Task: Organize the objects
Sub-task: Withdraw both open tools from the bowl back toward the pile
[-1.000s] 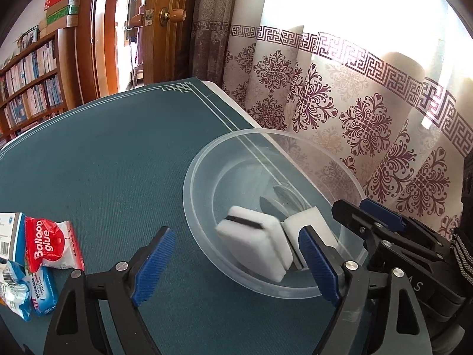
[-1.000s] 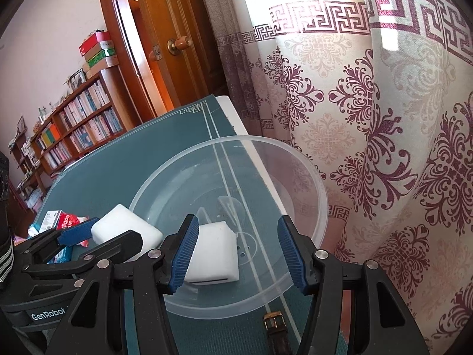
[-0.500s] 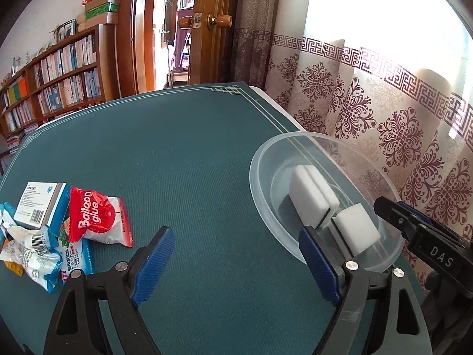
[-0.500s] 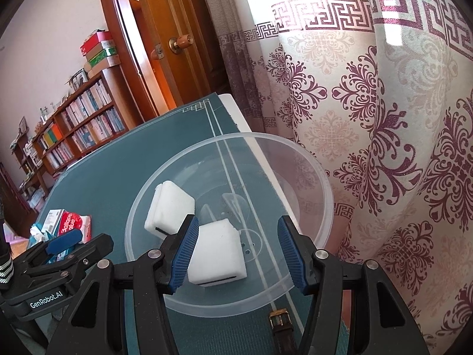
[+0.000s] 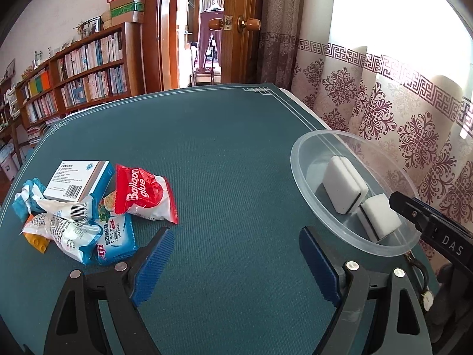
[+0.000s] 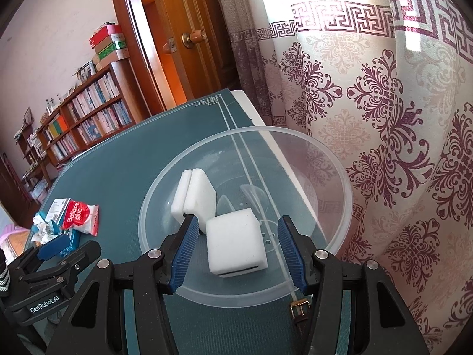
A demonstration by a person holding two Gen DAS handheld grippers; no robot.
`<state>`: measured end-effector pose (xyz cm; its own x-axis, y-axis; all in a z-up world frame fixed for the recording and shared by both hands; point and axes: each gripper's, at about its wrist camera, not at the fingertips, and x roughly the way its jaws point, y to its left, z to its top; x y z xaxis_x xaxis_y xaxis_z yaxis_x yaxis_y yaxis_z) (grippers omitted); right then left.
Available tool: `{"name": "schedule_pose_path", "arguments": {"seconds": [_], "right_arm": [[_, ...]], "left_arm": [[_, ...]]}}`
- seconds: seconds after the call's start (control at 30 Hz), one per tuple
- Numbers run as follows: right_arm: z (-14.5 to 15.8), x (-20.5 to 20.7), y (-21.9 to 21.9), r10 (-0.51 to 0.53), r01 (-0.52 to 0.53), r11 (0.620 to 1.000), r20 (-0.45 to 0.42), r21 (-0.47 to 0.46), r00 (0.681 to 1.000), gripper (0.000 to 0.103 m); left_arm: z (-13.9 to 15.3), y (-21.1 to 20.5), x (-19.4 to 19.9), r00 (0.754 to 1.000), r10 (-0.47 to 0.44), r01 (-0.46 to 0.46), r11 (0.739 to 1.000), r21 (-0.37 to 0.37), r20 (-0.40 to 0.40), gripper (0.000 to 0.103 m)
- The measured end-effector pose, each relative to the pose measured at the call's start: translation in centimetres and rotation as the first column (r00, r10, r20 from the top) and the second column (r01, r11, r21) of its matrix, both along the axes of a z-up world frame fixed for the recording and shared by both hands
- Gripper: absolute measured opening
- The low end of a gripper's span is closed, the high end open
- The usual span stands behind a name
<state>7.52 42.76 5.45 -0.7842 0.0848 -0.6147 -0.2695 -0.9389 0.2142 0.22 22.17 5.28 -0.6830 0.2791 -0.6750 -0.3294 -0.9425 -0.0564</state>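
Observation:
A clear plastic bowl [image 5: 301, 177] [image 6: 340, 177] stands at the table's right edge and holds two white sponges, one on edge [image 5: 343, 188] [image 6: 196, 199] and one flat [image 5: 380, 217] [image 6: 235, 244]. My left gripper [image 5: 233, 261] is open and empty over bare cloth, left of the bowl. My right gripper [image 6: 236, 251] is open and empty at the bowl's near rim, the flat sponge showing between its fingers. A pile of packets lies at the left: a red balloon glue bag [image 5: 142, 193] [image 6: 79, 214], a blue box [image 5: 78, 183], blue wrappers [image 5: 115, 236].
The table has a green cloth [image 5: 221, 153]. A patterned curtain [image 6: 384, 118] hangs close along the right edge. A wristwatch [image 5: 425, 293] with a brown strap and buckle [image 6: 300, 307] lies by the bowl's near side. A bookshelf [image 5: 74, 74] and door stand behind.
My left gripper has pulled back left out of the bowl, leaving one sponge on edge inside. The packet pile has come into its view. My right gripper has barely moved.

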Motion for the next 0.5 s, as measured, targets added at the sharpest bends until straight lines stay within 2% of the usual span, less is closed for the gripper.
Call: {"name": "schedule_pose_path", "arguments": {"seconds": [0.13,0.5], "right_arm": [[0.1,0.2,-1.1,0.023,-0.023,1.000,-0.004,0.002,1.000,0.058],[1.4,1.0,-4.0,0.100,-0.100,0.995,-0.036,0.008,0.994,0.058]], "left_arm": [[0.0,-0.9,0.4,1.000,0.023,-0.024,1.000,-0.015,-0.015,0.090],[1.1,-4.2,1.7,0.995,0.097,-0.097,0.995,0.001,-0.019,0.090]]}}
